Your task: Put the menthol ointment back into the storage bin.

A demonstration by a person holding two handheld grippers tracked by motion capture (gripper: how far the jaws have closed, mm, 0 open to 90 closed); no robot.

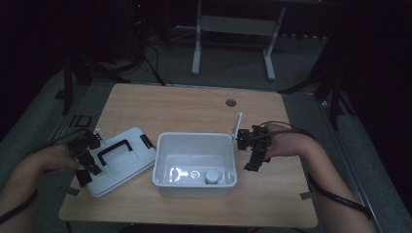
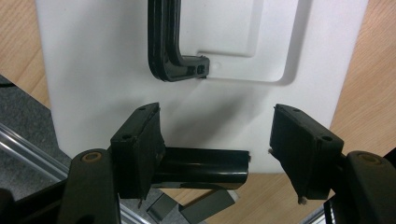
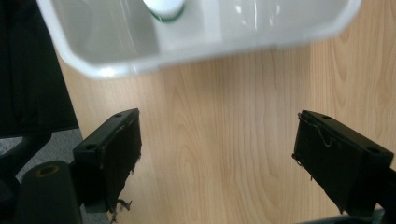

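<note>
An open white plastic box (image 1: 194,187) stands mid-table with a small white bottle (image 1: 212,176) upright in its right front corner. Its white lid (image 1: 127,167), with a black carry handle (image 1: 114,150), lies flat to the left. My left gripper (image 1: 91,162) sits at the lid's left end. In the left gripper view, its jaws (image 2: 215,116) stand apart over the lid's edge (image 2: 93,84). A black latch (image 2: 205,170) lies between them, beside the left pad and clear of the right. My right gripper (image 1: 247,149) hovers open just right of the box, over bare wood (image 3: 219,119).
A white latch flap (image 1: 238,125) sticks up at the box's right rim, close to my right gripper. The box rim (image 3: 187,51) and the bottle (image 3: 163,7) show at the top of the right gripper view. A cable hole (image 1: 231,103) sits far back. A white frame (image 1: 233,29) stands beyond the table.
</note>
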